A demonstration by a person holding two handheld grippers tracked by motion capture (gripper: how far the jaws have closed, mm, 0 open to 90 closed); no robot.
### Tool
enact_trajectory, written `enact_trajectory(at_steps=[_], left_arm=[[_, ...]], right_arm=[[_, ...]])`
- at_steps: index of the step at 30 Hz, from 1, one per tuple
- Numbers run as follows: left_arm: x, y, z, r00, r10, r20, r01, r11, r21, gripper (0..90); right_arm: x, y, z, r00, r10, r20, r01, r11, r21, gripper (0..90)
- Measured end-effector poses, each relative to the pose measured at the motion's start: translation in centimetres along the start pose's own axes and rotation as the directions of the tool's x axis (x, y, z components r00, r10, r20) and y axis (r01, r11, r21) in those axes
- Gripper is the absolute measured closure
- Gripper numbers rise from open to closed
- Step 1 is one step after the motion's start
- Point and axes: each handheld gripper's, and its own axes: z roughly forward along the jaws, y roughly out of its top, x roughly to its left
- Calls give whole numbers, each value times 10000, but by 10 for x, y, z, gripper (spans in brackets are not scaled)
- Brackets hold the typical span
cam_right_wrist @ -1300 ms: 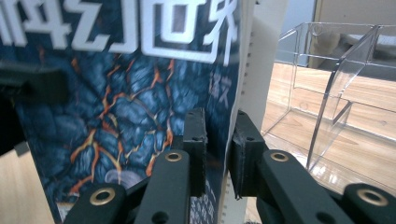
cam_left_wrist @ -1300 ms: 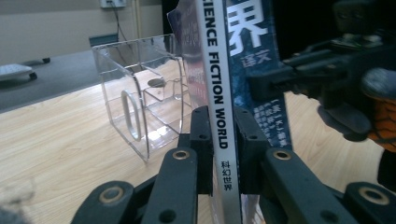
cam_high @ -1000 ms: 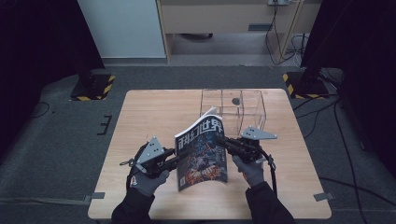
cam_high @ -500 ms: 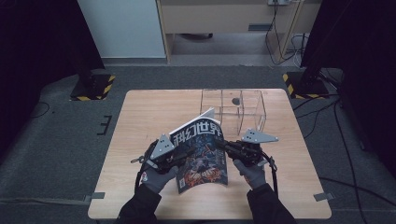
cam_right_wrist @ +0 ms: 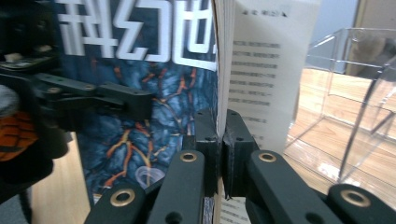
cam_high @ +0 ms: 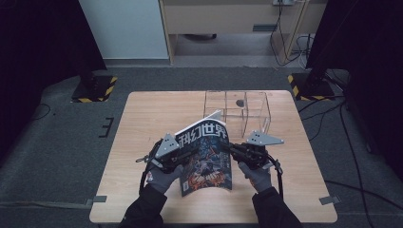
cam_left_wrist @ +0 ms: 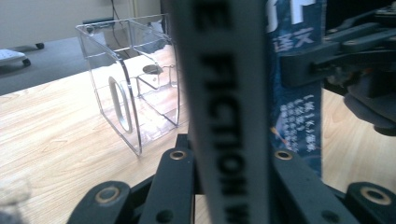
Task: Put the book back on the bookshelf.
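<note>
1. High view: a magazine (cam_high: 206,156) stood upright above the tabletop (cam_high: 142,118), held between both tools, just in front of a clear acrylic box (cam_high: 237,111).
2. The left tool (cam_high: 183,153) had just been closing; its jaws pinched the magazine's spine edge (cam_left_wrist: 229,116).
3. The right tool (cam_high: 233,149) was pressed together on the opposite page edge (cam_right_wrist: 219,93).

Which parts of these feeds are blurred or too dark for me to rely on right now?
Left gripper view: the magazine's white spine sits too close, its black lettering blurred, while the clear acrylic box stays sharp. Right gripper view: the blue cover and printed page read clearly; the box behind is soft. High view: the light wooden table is evenly lit, surroundings nearly black.
</note>
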Motion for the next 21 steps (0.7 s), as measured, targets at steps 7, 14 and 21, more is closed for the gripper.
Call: enact_trajectory(at_steps=[7, 14, 21], left_arm=[[-2, -2, -6, 9996, 50, 286, -47, 9999, -108, 783], [-3, -1, -1, 9996, -115, 241, 125, 9991, -404, 745], [-5, 2, -3, 9992, -246, 309, 257, 9990, -355, 805]], right_arm=[[0, 0, 1, 10000, 65, 65, -65, 10000, 2, 868], [1, 0, -1, 9996, 13, -266, -14, 10000, -66, 869], [-1, 0, -1, 10000, 78, 22, -78, 10000, -9, 860]])
